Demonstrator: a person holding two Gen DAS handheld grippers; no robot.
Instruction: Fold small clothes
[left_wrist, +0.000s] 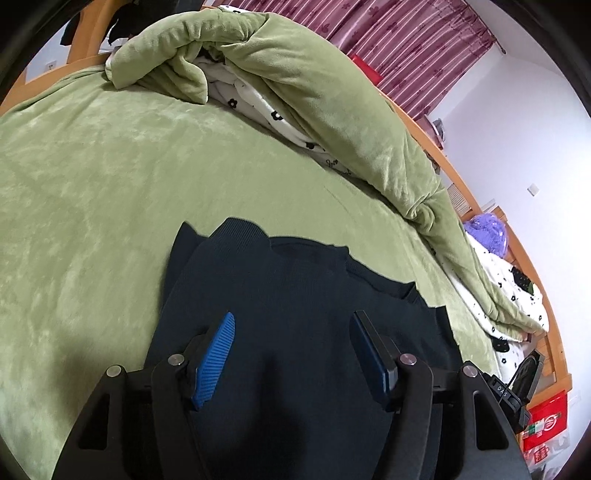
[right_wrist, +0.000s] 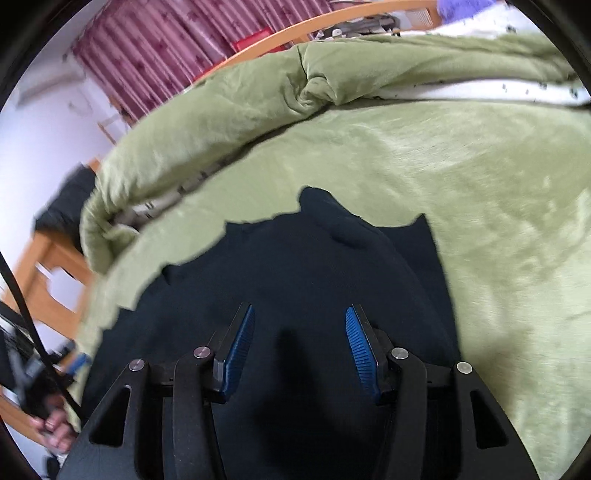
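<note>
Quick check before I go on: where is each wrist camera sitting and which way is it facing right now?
Left wrist: on the left hand-held gripper, angled down over the dark garment toward the rolled green quilt; open jaws show.
Right wrist: on the right hand-held gripper, angled down at the same garment; open jaws, a hand at lower left.
Shared: garment, quilt, green bedsheet, curtain.

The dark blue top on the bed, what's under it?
Under the dark blue top lies the green bed cover, showing all around its edges. The top seems folded over itself, so its lower layers and the cover directly beneath are hidden.
</note>
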